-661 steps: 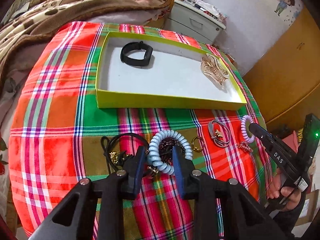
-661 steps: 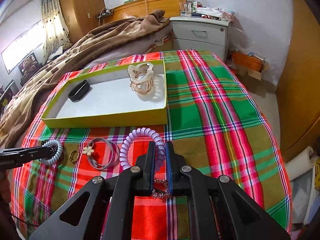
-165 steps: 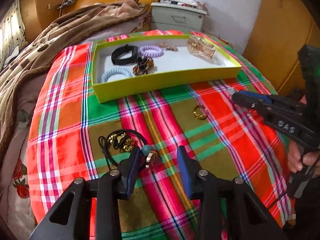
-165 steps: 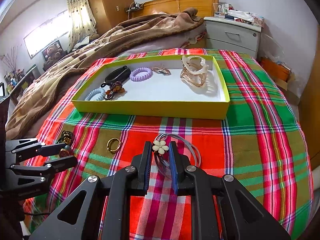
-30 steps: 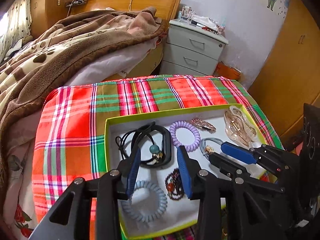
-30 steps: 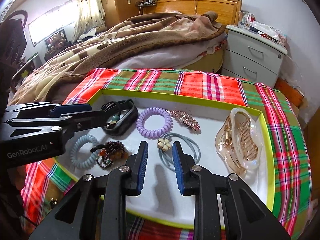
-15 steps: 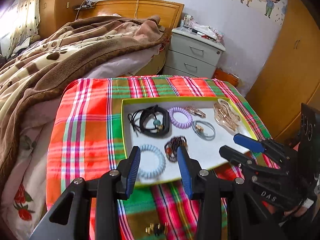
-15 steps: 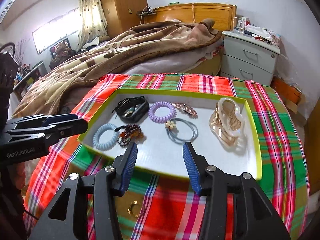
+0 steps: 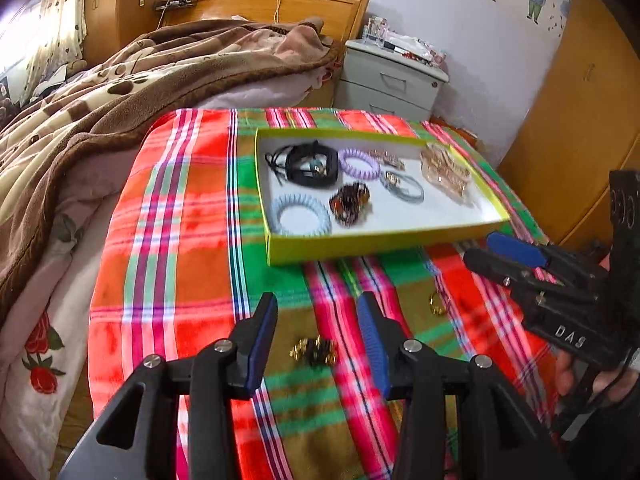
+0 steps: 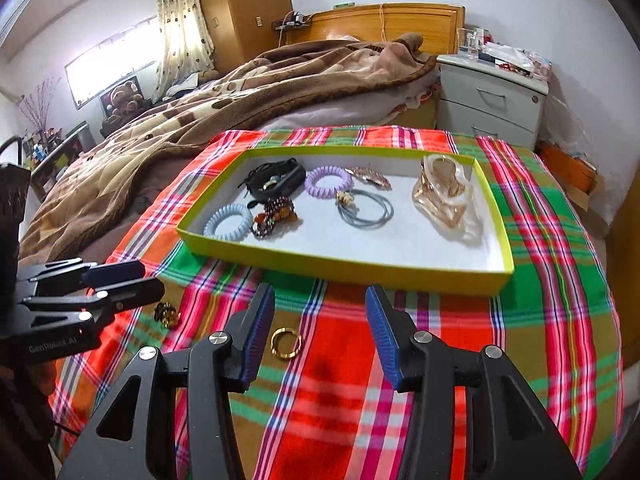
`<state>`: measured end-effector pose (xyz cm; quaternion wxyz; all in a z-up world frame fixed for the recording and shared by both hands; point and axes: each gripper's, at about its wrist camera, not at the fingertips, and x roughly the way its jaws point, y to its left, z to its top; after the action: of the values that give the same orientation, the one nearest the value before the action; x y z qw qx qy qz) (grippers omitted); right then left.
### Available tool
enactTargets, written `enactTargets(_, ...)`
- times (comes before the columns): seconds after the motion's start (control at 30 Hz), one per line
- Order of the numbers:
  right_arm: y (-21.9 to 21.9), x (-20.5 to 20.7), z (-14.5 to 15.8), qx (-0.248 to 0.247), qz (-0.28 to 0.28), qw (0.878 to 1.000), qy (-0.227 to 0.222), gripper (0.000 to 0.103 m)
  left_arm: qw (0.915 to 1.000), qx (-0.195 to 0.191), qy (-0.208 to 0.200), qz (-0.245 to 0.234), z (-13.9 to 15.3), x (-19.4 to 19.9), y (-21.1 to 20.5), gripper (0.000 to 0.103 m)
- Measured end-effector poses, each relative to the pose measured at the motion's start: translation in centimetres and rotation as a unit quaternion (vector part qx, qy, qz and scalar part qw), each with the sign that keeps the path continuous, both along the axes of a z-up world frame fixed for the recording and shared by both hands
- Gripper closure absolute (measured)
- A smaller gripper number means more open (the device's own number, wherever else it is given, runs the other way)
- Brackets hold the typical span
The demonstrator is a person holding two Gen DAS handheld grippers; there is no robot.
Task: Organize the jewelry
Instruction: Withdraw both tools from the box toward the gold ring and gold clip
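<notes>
A yellow-green tray [image 9: 360, 246] [image 10: 344, 266] on the plaid cloth holds a black band, lilac and pale blue coil ties, a bead bracelet, a grey hair tie, a brooch and a clear claw clip [image 10: 444, 196]. A small gold-and-dark trinket [image 9: 314, 350] [image 10: 166, 314] lies on the cloth between my open left gripper's [image 9: 316, 312] fingers. A gold ring [image 10: 286, 343] [image 9: 438, 306] lies just in front of my open right gripper [image 10: 320, 300], near its left finger. Both grippers are empty.
The plaid-covered table [image 9: 172, 240] ends at a bed with a brown blanket [image 9: 120, 88] on the left. A grey nightstand [image 10: 492, 96] stands behind, a wooden wardrobe [image 9: 580, 120] to the right.
Both grippers have pulled back from the tray toward the near side of the table and lowered. The trinket and the ring now lie close in front of them.
</notes>
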<state>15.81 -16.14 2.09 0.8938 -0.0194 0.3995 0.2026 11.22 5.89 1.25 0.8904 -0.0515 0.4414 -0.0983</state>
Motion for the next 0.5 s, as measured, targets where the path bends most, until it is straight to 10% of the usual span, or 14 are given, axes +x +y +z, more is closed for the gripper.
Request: enactTargets(0.5, -0.8, -1.7, -1.0, -0.002, -0.015, 1.000, 0.010, 0.055, 0.9991, 0.038, 0.016, 0.001, -2.7, -0.9, -1.1, 0.054)
